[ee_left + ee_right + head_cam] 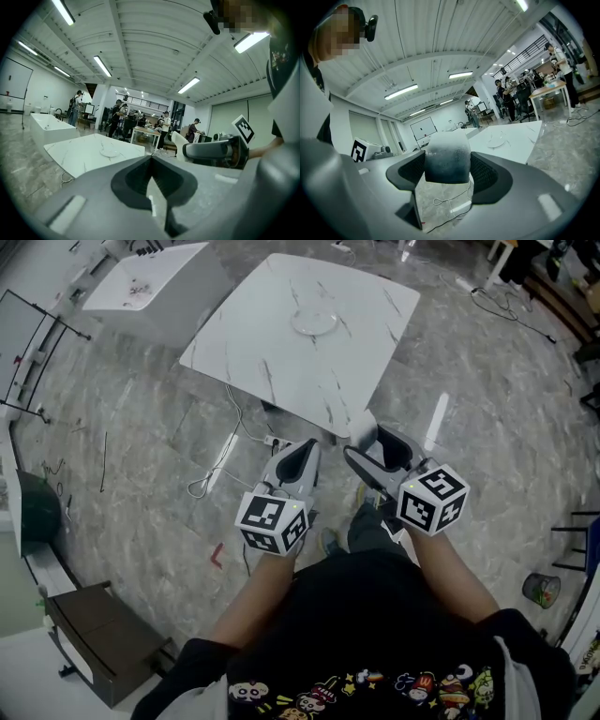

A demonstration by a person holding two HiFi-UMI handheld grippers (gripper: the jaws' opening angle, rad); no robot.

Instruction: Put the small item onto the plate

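A white marble table (281,352) stands ahead of me on the floor, with a pale round plate (314,322) near its middle. My right gripper (367,441) is shut on the small item (363,424), a whitish rounded block, held in the air short of the table's near edge. In the right gripper view the small item (446,157) fills the gap between the jaws, and the plate (496,139) lies far off on the table (520,136). My left gripper (301,456) hangs beside it, shut and empty. The left gripper view shows the plate (110,153) and the right gripper (187,149).
A second white table (141,282) stands at the back left. Cables (220,470) trail over the grey floor by the table's near edge. A dark cabinet (98,634) is at lower left, a small bin (542,589) at right. Several people (117,117) stand far behind.
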